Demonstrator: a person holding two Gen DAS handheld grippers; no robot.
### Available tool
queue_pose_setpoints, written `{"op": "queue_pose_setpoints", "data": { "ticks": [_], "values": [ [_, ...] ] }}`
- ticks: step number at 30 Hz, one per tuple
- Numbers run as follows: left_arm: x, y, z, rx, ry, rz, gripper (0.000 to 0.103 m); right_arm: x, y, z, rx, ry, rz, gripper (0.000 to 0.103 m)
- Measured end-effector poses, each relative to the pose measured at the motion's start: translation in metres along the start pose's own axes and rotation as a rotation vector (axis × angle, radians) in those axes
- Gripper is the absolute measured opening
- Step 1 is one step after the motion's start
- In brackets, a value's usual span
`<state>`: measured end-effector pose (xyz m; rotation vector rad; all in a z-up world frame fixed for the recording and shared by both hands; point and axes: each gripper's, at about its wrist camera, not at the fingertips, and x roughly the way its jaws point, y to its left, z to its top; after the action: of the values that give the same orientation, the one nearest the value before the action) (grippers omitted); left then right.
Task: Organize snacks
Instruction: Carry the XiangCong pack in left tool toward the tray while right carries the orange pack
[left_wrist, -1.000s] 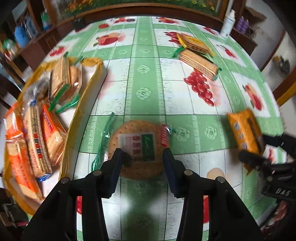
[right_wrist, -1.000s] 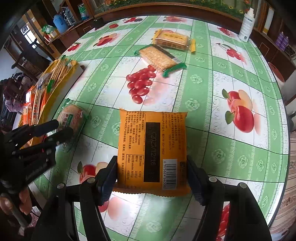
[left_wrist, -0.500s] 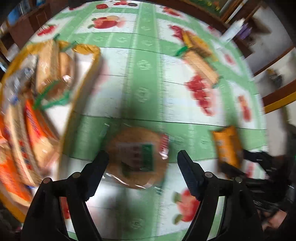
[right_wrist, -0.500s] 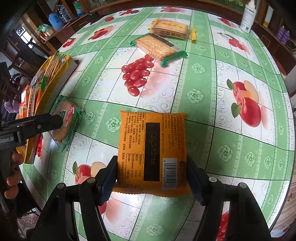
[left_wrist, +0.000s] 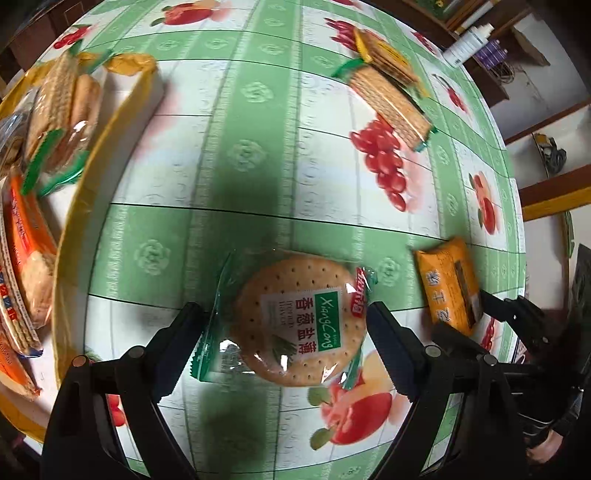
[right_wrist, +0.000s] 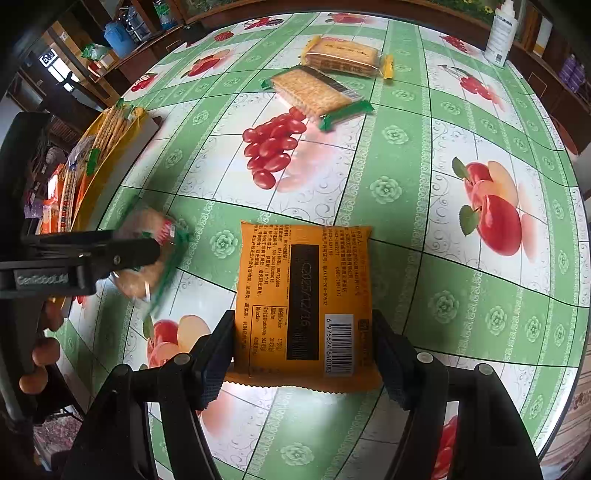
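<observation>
My left gripper (left_wrist: 284, 325) jaws just opened around round clear-wrapped "XiangCong" cracker (left_wrist: 301, 319), my right gripper (right_wrist: 303, 345) jaws clenched on flat orange packet (right_wrist: 304, 299) dated 2025/12/16, barcode 6975624640083

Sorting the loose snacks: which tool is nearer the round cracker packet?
Left. The left tool straddles the round cracker packet, jaws just opened, pads clear. The right tool grips the orange snack packet beside it.

Round biscuit (left_wrist: 301, 319) lies on the bench (left_wrist: 229, 155) beside the tray (left_wrist: 92, 177) at its left edge; packet (right_wrist: 304, 301) to its right.
</observation>
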<state>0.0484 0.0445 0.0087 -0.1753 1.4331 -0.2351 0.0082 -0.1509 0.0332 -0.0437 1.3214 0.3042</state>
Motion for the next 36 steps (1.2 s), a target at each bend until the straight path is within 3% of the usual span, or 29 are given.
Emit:
{"op": "queue_pose_setpoints", "data": {
  "ticks": [7, 10, 13, 15, 25, 28, 30, 32, 36],
  "values": [
    [0.008, -0.022, -0.005, 0.055, 0.022, 0.011, 0.09, 0.002, -0.001, 0.0, 0.0, 0.002, 0.01, 0.071],
    [0.008, -0.028, -0.001, 0.034, 0.029, -0.027, 0.09, 0.001, -0.002, 0.0, -0.001, 0.004, 0.016, 0.071],
    [0.014, -0.038, 0.0, 0.058, 0.007, 0.066, 0.092, 0.003, -0.003, 0.0, -0.005, 0.014, 0.016, 0.071],
    [0.019, -0.047, -0.001, 0.06, 0.002, 0.098, 0.1, 0.005, -0.002, 0.001, -0.008, 0.018, 0.01, 0.071],
    [0.031, -0.076, -0.004, 0.09, -0.015, 0.159, 0.103, 0.006, 0.004, 0.001, -0.026, 0.021, -0.014, 0.071],
    [0.025, -0.082, -0.01, 0.129, -0.055, 0.2, 0.08, 0.006, 0.007, -0.002, -0.03, 0.025, -0.02, 0.071],
    [0.018, -0.086, -0.011, 0.138, -0.066, 0.164, 0.038, 0.005, 0.007, -0.003, -0.022, 0.021, -0.013, 0.071],
    [0.017, -0.081, -0.01, 0.094, -0.024, 0.049, 0.015, 0.005, 0.006, -0.004, -0.012, 0.018, -0.008, 0.071],
    [0.016, -0.074, -0.013, 0.064, -0.017, -0.025, 0.014, 0.003, 0.004, -0.008, -0.011, 0.014, -0.015, 0.071]
  ]
}}
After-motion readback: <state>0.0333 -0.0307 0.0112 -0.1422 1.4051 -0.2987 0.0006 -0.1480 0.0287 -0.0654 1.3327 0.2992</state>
